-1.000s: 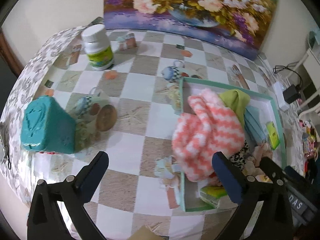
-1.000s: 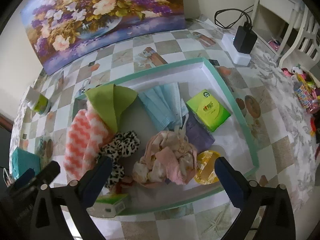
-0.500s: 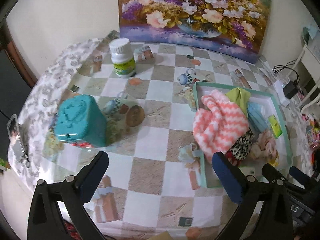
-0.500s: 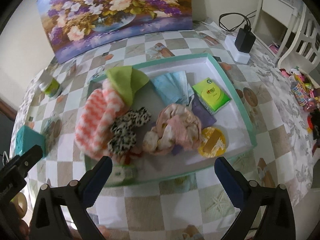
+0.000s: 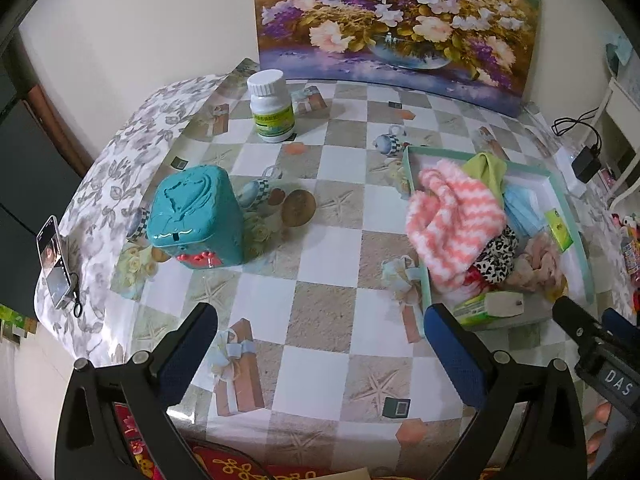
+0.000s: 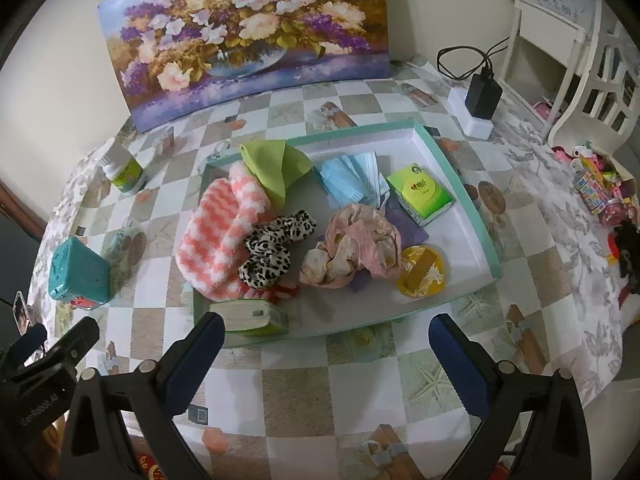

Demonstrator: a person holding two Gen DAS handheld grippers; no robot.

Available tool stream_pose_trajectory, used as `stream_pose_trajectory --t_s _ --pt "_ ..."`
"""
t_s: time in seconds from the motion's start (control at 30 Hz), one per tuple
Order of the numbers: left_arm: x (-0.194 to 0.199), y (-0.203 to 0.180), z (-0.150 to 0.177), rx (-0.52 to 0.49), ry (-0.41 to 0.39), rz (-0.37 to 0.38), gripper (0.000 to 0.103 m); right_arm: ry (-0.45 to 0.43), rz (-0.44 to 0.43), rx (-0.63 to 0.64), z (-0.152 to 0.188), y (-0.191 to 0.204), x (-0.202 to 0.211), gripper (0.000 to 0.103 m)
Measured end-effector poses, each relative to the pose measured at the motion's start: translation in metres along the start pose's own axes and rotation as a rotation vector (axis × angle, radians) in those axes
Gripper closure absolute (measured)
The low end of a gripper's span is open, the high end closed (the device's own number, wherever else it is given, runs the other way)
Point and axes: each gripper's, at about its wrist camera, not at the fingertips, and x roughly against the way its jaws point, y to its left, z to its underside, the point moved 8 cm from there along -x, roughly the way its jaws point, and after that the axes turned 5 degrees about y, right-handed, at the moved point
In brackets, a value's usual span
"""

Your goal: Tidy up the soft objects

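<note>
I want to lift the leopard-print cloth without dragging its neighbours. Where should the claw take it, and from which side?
Probably from above, with the right claw, which is open and faces the tray. Take the leopard-print cloth at its raised upper loop, on the side toward the bare tray floor. It lies bunched in soft folds that offer a ridge, and its other side leans against the pink striped sock.

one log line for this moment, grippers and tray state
left gripper: open, empty | right gripper: open, empty | tray: soft items inside, pink-white fuzzy sock over its left rim | both grippers clear of tray
</note>
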Motion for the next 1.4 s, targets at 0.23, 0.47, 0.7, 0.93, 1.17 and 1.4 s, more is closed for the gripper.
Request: stream_pose_trajectory --t_s 0.23,0.47,0.7,0.93,1.17,1.4 --pt "-0.001 0.001 -0.002 0.009 0.013 0.003 0.000 0.008 -0.008 0.011 0.000 0.003 -0.002 0.000" --pt "-0.006 0.001 0.000 0.007 0.046 -0.005 0.000 0.019 -0.010 0.023 0.001 0.005 -0.005 0.000" --pt "-0.013 0.002 0.004 0.013 0.079 -0.016 0.000 0.023 -0.011 0.020 0.001 0.007 -0.006 0.000" --pt "-0.016 0.005 0.006 0.015 0.097 -0.036 0.000 0.026 -0.019 0.022 0.001 0.006 -0.007 0.000" --pt "-0.019 0.008 0.006 0.031 0.109 -0.036 0.000 0.028 -0.018 0.024 0.001 0.006 -0.007 0.000" --pt "-0.020 0.009 0.006 0.039 0.116 -0.033 0.000 0.036 -0.017 0.026 0.001 0.005 -0.009 0.000"
